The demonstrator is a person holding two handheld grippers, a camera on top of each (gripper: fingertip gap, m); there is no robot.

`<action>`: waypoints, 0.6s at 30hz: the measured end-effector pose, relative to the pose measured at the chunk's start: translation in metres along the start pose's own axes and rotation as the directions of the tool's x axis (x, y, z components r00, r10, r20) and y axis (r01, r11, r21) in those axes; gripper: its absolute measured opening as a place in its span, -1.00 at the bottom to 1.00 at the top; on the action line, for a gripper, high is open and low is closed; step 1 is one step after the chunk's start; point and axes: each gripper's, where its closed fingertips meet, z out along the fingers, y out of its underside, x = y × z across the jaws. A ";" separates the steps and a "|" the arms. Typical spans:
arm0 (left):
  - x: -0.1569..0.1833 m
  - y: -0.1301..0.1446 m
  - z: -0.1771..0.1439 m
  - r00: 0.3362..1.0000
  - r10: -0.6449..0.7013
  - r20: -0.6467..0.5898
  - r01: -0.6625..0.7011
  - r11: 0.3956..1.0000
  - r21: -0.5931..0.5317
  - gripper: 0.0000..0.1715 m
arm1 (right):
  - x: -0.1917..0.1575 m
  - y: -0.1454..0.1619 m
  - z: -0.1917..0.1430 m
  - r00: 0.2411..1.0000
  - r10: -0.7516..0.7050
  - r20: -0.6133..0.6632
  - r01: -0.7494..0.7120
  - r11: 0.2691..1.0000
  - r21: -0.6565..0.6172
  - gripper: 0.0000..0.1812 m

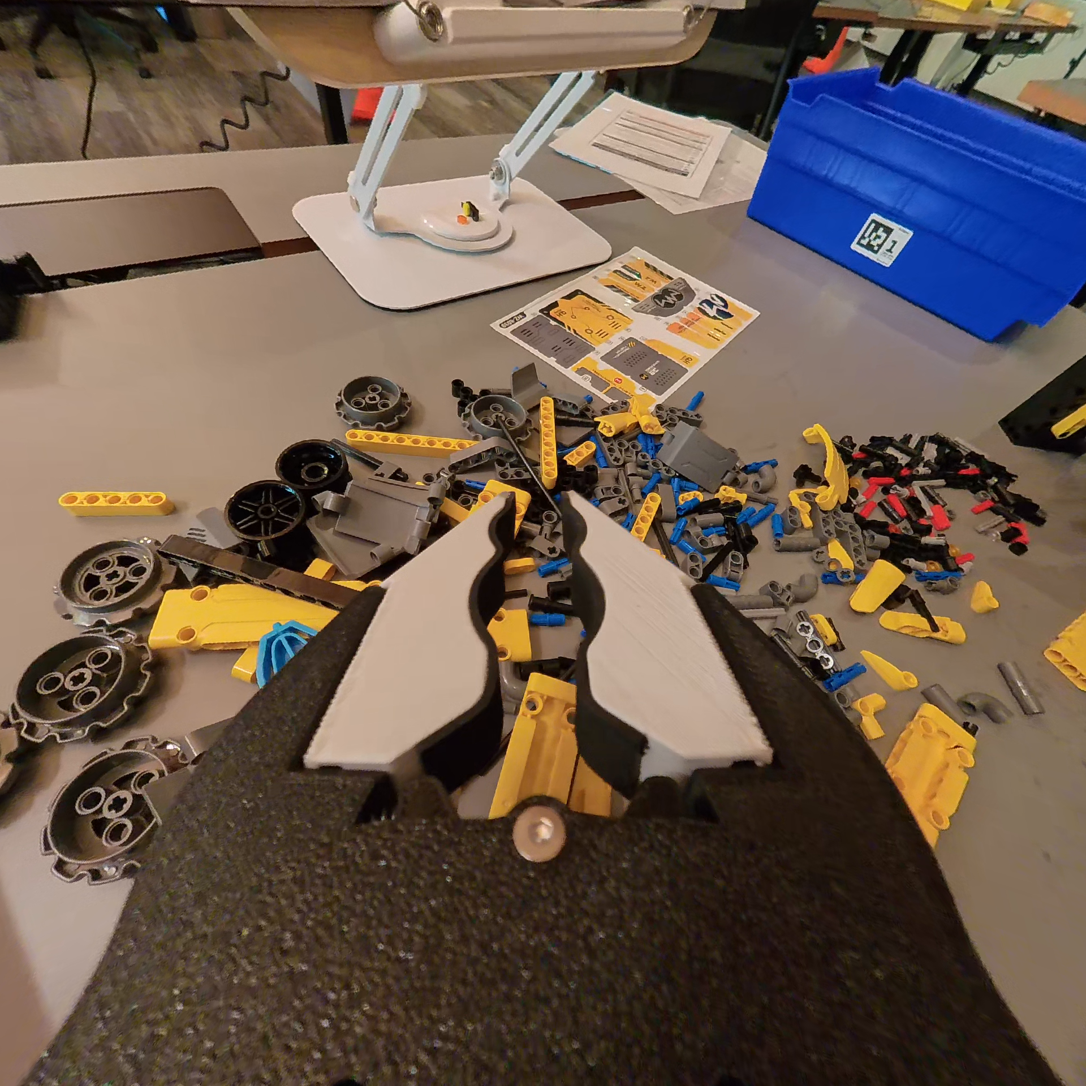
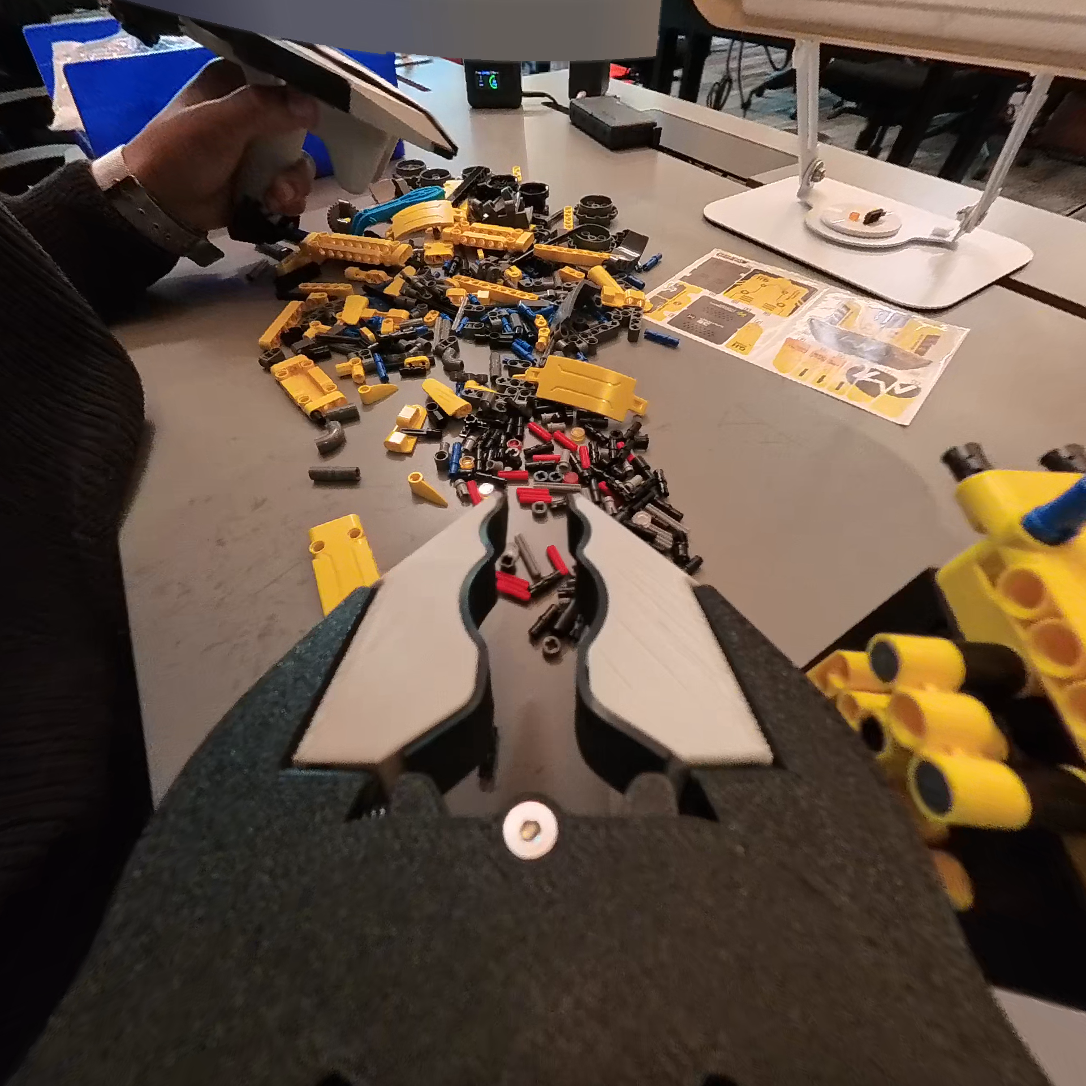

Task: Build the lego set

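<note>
My left gripper [image 1: 539,502] is open by a narrow gap and empty. It hovers over a pile of toy building parts [image 1: 587,488]: yellow beams, grey panels, blue and black pins. A thin black axle [image 1: 526,455] lies just past its tips. My right gripper [image 2: 536,502] is also slightly open and empty, low over scattered red and black pins [image 2: 529,582] on the grey table [image 2: 793,499]. A hand [image 2: 223,153] holds the other gripper's handle at the top left of the right wrist view, above the same pile [image 2: 470,294].
Grey toothed wheels [image 1: 109,579] lie left of the pile. A sticker sheet [image 1: 623,329] [image 2: 811,335] lies beyond it, in front of a white stand base [image 1: 452,258] [image 2: 870,252]. A blue bin [image 1: 928,194] stands back right. A partly built yellow and black assembly [image 2: 999,676] sits close on the right. Tip to tip, the grippers are about 30 cm apart.
</note>
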 end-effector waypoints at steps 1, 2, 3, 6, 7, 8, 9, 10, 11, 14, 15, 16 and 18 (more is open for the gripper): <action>0.000 0.000 0.000 1.000 -0.001 -0.002 0.001 1.000 0.002 -0.83 | 0.001 0.000 0.001 1.000 0.006 0.001 -0.006 1.000 -0.003 -0.79; 0.001 0.000 0.000 1.000 -0.001 -0.004 0.001 1.000 0.002 -0.83 | 0.003 0.000 0.002 1.000 0.009 0.000 -0.009 1.000 -0.006 -0.79; 0.001 0.000 0.000 1.000 -0.002 -0.005 0.002 1.000 0.000 -0.83 | 0.005 0.001 0.003 1.000 0.009 -0.007 -0.009 1.000 -0.012 -0.79; 0.001 0.000 0.001 1.000 -0.003 -0.010 0.003 1.000 0.000 -0.83 | 0.009 0.004 0.007 1.000 -0.002 -0.024 0.001 0.999 -0.043 -0.79; 0.001 0.000 0.001 1.000 -0.004 -0.011 0.004 1.000 -0.001 -0.83 | 0.009 0.005 0.008 1.000 -0.008 -0.028 0.007 0.999 -0.054 -0.79; 0.001 0.001 0.001 1.000 -0.006 -0.012 0.006 1.000 -0.003 -0.83 | 0.009 0.006 0.009 0.999 -0.016 -0.031 0.014 0.998 -0.063 -0.79; 0.001 0.001 0.001 1.000 -0.008 -0.012 0.008 1.000 -0.005 -0.83 | 0.010 0.007 0.010 0.999 -0.025 -0.035 0.022 0.997 -0.068 -0.79; 0.000 0.002 0.002 1.000 -0.010 -0.011 0.009 1.000 -0.006 -0.83 | 0.010 0.007 0.011 0.999 -0.032 -0.037 0.029 0.997 -0.073 -0.79; -0.001 0.002 0.002 1.000 -0.011 -0.010 0.011 1.000 -0.007 -0.83 | 0.011 0.008 0.012 0.999 -0.034 -0.038 0.031 0.997 -0.077 -0.79; -0.003 -0.003 0.000 1.000 0.002 0.002 -0.002 1.000 0.019 -0.83 | 0.012 0.009 0.013 0.999 -0.029 -0.043 0.025 0.996 -0.084 -0.79; -0.004 -0.006 -0.002 1.000 0.008 0.010 -0.008 0.999 0.038 -0.83 | 0.012 0.008 0.012 0.999 -0.030 -0.046 0.026 0.996 -0.081 -0.79; -0.006 -0.008 -0.004 1.000 0.011 0.017 -0.012 0.999 0.051 -0.83 | 0.012 0.008 0.012 0.999 -0.028 -0.043 0.024 0.997 -0.079 -0.79; -0.008 -0.011 -0.006 1.000 0.011 0.029 -0.013 0.998 0.068 -0.83 | 0.012 0.007 0.012 0.999 -0.019 -0.038 0.016 0.997 -0.074 -0.79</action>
